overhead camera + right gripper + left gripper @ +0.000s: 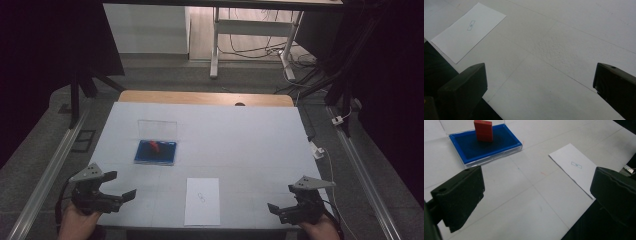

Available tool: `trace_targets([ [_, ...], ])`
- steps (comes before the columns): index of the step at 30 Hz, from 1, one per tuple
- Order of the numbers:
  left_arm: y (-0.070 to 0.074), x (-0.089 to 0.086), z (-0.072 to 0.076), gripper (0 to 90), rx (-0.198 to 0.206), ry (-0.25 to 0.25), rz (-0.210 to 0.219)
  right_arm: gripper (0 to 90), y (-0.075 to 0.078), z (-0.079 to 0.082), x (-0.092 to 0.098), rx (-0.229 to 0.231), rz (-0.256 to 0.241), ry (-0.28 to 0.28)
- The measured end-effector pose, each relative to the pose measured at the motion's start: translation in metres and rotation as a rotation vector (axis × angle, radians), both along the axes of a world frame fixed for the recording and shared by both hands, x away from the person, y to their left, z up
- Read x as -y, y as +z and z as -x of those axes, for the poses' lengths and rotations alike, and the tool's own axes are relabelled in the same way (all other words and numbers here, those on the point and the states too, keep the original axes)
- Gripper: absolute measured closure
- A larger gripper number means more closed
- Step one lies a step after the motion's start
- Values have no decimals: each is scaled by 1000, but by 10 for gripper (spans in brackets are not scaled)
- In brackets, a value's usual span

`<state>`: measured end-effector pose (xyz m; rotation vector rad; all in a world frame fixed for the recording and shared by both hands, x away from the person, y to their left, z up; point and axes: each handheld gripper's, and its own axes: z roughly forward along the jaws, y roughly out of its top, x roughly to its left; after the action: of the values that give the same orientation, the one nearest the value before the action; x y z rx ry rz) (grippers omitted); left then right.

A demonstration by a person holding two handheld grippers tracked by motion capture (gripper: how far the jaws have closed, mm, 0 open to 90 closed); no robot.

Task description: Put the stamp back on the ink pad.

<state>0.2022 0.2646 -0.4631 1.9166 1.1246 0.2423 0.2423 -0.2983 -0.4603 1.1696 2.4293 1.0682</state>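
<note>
- Nothing appears to be done yet: both tools rest at the near edge of the tabletop, and neither holds or touches anything.
- The left hand-held gripper has its jaws spread wide apart with only bare tabletop between them, as the left gripper view makes plain.
- The right hand-held gripper is likewise spread wide and holds nothing.
- The red block stands upright on the blue lining of a shallow clear case, whose clear lid stands open at the far side in the high view. The block is untouched.
- The case sits on the left half of the tabletop, ahead of the left hand-held gripper and a little to its right, well apart from it. It is the nearer tool to the block; the right one is much farther off.
- A white sheet of paper lies flat near the front edge, between the two tools, with a small printed mark at its middle. The mark is too small to read; it may be a box to stamp, so the block is possibly a stamp.
- What is left, by my judgement: reach to the case, grip the block, and carry it to the paper.
</note>
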Motion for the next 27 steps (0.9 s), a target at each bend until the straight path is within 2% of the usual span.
trace_targets([
  [6, -4, -7, 11, 0, -5, 21, 9, 0, 0, 0, 0, 0, 1, -1],
  [14, -11, -13, 18, 0, -38, 36, 3, 0, 0, 0, 0, 0, 3, -1],
  [17, -13, -12, 20, 0, -50, 37, -18, 0, 0, 0, 0, 0, 3, -1],
  [27, -17, -5, 22, 0, -99, 49, -127, 0, 0, 0, -1, 0, 4, -1],
])
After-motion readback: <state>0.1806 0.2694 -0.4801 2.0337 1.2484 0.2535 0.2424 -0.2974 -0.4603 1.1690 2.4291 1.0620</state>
